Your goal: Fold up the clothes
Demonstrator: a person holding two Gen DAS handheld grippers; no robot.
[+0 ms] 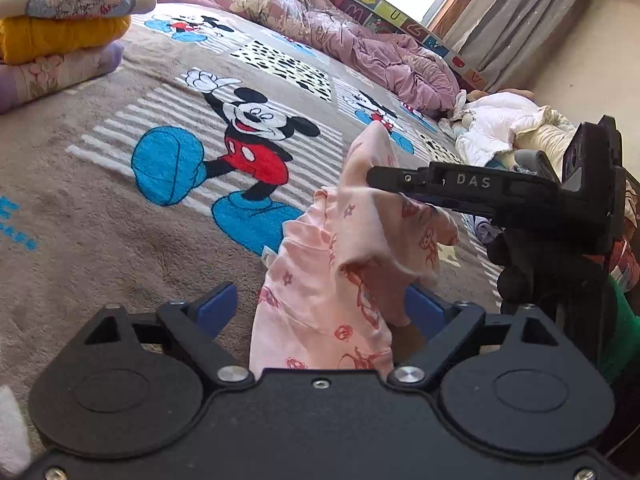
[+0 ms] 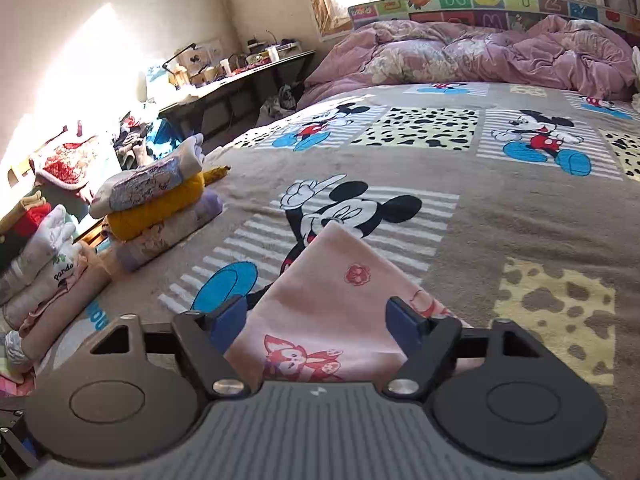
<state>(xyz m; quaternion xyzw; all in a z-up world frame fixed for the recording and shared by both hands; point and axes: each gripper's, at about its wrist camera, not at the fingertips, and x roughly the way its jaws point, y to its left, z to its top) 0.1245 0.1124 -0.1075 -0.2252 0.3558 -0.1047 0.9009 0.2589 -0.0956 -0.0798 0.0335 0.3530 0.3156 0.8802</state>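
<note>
A pink garment (image 1: pixel 340 280) with red cartoon prints hangs bunched above the Mickey Mouse blanket (image 1: pixel 120 208). My left gripper (image 1: pixel 320 308) has its blue fingers (image 1: pixel 216 306) wide apart, with the garment lying loosely between them. My right gripper reaches in from the right in the left wrist view (image 1: pixel 374 178) and seems to pinch the garment's upper edge side-on. In the right wrist view the same pink cloth (image 2: pixel 332 308) lies between the right gripper's (image 2: pixel 320 316) blue fingers (image 2: pixel 404 316), which stand wide apart.
A stack of folded clothes (image 1: pixel 60 32) stands at the blanket's far left, and shows in the right wrist view (image 2: pixel 160 208) too. A crumpled purple duvet (image 2: pixel 480 52) lies at the bed's head. Loose white clothes (image 1: pixel 504 128) are piled at the right. More folded piles (image 2: pixel 40 264) sit left.
</note>
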